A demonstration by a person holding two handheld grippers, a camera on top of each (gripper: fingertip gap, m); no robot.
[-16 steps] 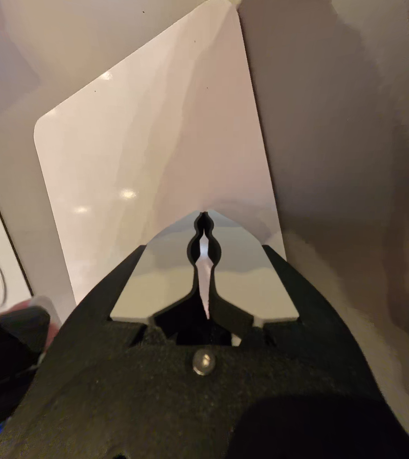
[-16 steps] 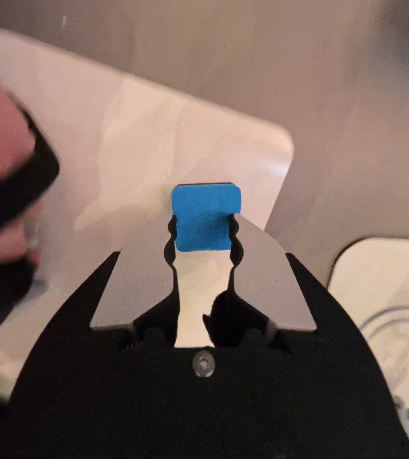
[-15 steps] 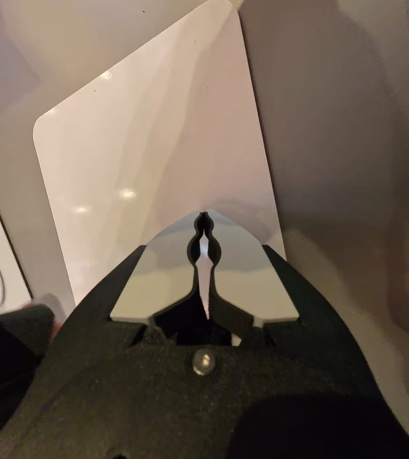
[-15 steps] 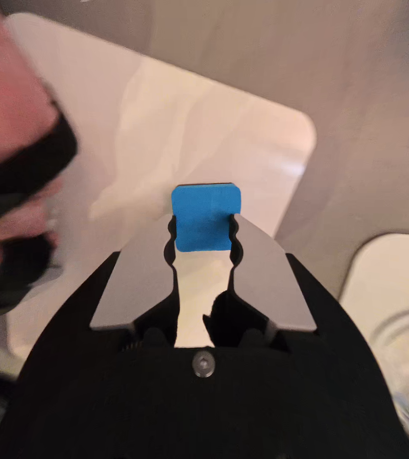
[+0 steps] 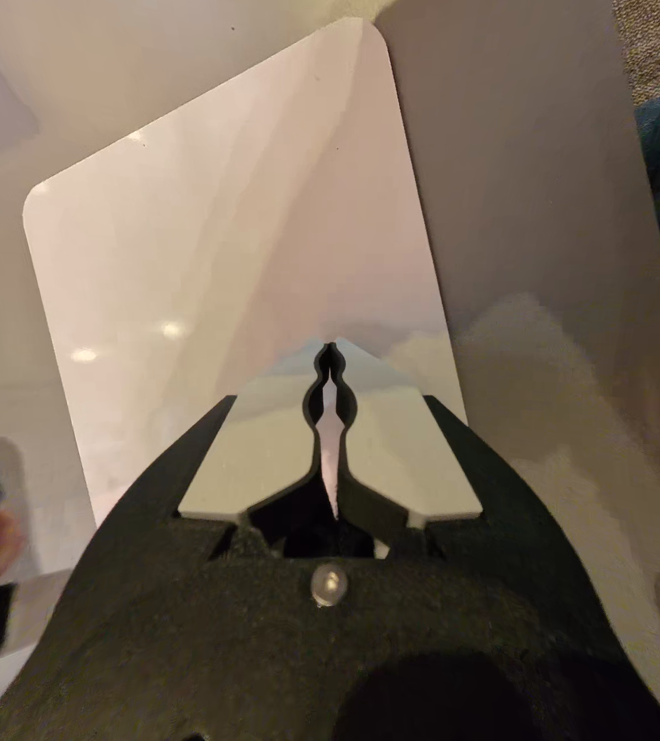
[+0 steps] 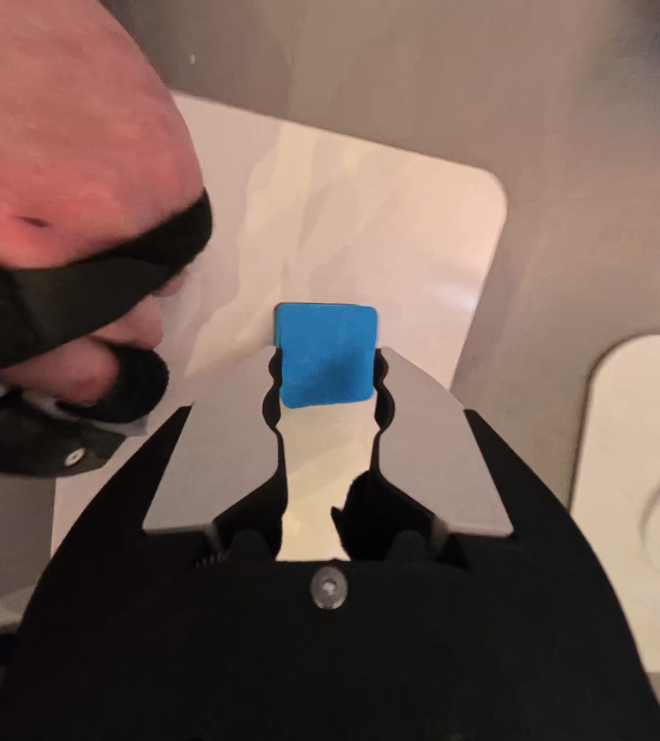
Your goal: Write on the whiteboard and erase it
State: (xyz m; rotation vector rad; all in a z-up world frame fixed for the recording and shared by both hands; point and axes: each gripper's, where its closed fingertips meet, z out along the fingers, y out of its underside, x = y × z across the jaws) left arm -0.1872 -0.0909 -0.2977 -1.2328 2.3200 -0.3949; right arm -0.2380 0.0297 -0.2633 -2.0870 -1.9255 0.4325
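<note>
Whiteboard (image 5: pixel 220 248) lies flat on the grey tabletop (image 5: pixel 521 200), and its visible surface looks blank: no marker strokes show in either wrist view, only glare spots and shadows. Judging from that, the writing is either wiped off already or hidden under the grippers; cannot tell which, so erase stage looks late or finishing.

Right gripper (image 6: pixel 326 361) is clamped on a blue eraser (image 6: pixel 326 355), both fingers pressing its sides, with the eraser over the middle of the whiteboard (image 6: pixel 360 224). Whether its underside touches the board is not clear from this angle. Some motion blur here, so a wipe may be under way.

Left gripper (image 5: pixel 331 349) has its fingertips closed together with nothing between them, near the board's near right edge. It seems to pin the board down or just hover; contact cannot be confirmed. No marker in view anywhere.

A hand (image 6: pixel 59 160) holding the left gripper shows to the left of the eraser. A second white panel (image 6: pixel 641 421) sits right of the whiteboard, apart from it.

Left to do, as a guess: finish any last wipe, then set the eraser down off the board.
</note>
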